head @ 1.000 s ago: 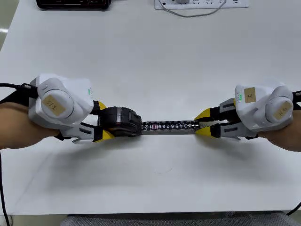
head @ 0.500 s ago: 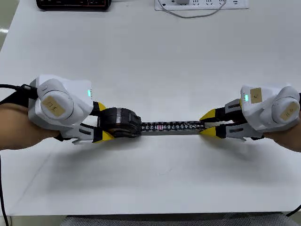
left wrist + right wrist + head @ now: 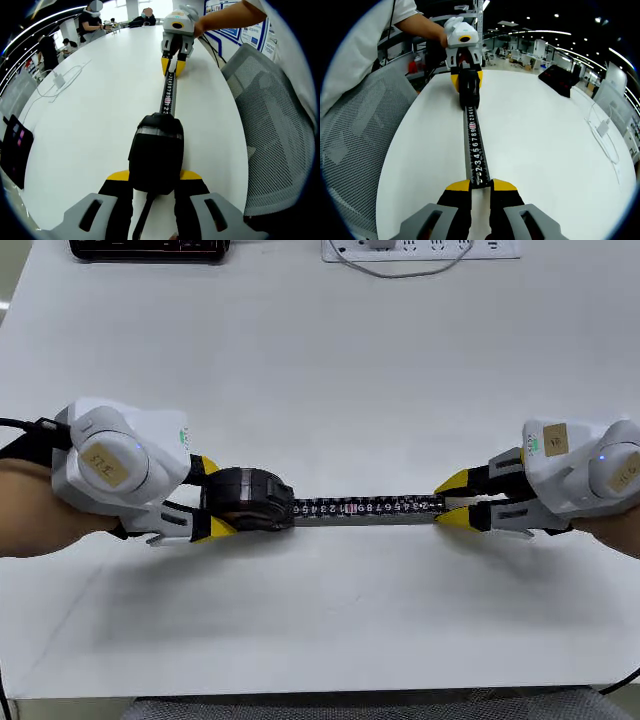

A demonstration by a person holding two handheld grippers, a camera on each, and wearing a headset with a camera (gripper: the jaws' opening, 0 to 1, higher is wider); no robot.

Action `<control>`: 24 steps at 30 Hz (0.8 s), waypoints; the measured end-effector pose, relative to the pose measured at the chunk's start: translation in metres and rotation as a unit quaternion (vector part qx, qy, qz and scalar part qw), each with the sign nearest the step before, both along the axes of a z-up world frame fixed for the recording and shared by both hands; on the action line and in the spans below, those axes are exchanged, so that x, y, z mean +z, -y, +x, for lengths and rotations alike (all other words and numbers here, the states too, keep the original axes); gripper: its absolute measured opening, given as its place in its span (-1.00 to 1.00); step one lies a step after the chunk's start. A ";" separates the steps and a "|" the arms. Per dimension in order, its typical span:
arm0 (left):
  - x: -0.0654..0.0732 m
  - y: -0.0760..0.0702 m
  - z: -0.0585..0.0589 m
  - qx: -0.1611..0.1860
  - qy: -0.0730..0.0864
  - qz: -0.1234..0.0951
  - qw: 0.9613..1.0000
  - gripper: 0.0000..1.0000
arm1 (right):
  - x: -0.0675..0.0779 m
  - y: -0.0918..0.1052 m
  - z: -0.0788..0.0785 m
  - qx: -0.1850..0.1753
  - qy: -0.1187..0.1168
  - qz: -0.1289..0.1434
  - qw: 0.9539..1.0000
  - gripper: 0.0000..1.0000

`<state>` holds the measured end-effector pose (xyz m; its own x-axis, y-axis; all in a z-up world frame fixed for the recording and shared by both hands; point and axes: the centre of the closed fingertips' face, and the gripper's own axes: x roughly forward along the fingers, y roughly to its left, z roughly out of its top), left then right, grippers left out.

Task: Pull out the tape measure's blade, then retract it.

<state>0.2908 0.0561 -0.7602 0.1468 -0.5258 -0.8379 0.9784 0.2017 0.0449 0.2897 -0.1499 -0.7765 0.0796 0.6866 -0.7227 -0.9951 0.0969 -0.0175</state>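
1. At the far left of the head view a bare forearm (image 3: 30, 515) is cut off by the frame edge. It holds the left tongs (image 3: 215, 497), whose white housing carries one tan sticker (image 3: 105, 465). The handwriting on the sticker is too small for us to read.
2. The left tongs (image 3: 155, 175) are closed on the tape measure, one yellow tip on each side of its black case (image 3: 250, 498). The jaws are spread no wider than the case (image 3: 156, 152). We cannot tell whether the case touches the white counter (image 3: 320, 370).
3. One blade (image 3: 365, 508) runs straight from the case to the right, above the counter. In the right gripper view we read 2 to 9 on the blade (image 3: 474, 150), then a red mark. The figures further along blur.
4. The right tongs (image 3: 450, 502) pinch the free end of the blade with the jaws almost together. The yellow tips (image 3: 457, 186) hide the end hook.
5. The housing of the right tongs shows two tan stickers (image 3: 555, 438), also unreadable.
6. We count two tongs and one tape measure.
7. At the counter's far edge the frame cuts off one dark device (image 3: 150, 248) and one white power strip (image 3: 420, 248) with a cable (image 3: 400, 268). A strip of mesh chair (image 3: 380, 705) shows at the bottom edge.
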 end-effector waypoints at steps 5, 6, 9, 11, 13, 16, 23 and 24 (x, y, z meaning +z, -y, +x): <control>0.000 0.000 0.000 0.000 0.000 0.000 1.000 -0.48 | 0.001 0.004 0.001 -0.002 0.000 -0.003 1.000 -0.82; 0.000 0.000 0.000 0.000 -0.001 0.000 1.000 -0.48 | 0.001 0.005 0.001 -0.002 0.000 -0.004 1.000 -0.82; 0.000 0.000 0.000 0.000 -0.001 0.000 1.000 -0.48 | 0.001 0.008 0.000 -0.002 -0.002 -0.005 1.000 -0.82; 0.000 0.000 0.000 0.000 -0.001 0.000 1.000 -0.48 | 0.001 0.010 0.000 -0.003 -0.004 -0.008 1.000 -0.82; 0.000 0.000 0.000 0.000 -0.001 0.000 1.000 -0.48 | 0.000 0.012 0.000 -0.004 -0.004 -0.009 1.000 -0.82; 0.000 0.000 0.000 0.000 -0.001 0.001 1.000 -0.48 | 0.000 0.014 0.000 -0.005 -0.004 -0.011 1.000 -0.82; 0.000 0.000 0.000 0.000 -0.001 0.001 1.000 -0.48 | 0.000 0.019 0.000 -0.007 -0.006 -0.016 1.000 -0.82; 0.000 0.000 0.000 0.000 -0.001 0.001 1.000 -0.48 | 0.000 0.020 0.000 -0.007 -0.006 -0.017 1.000 -0.82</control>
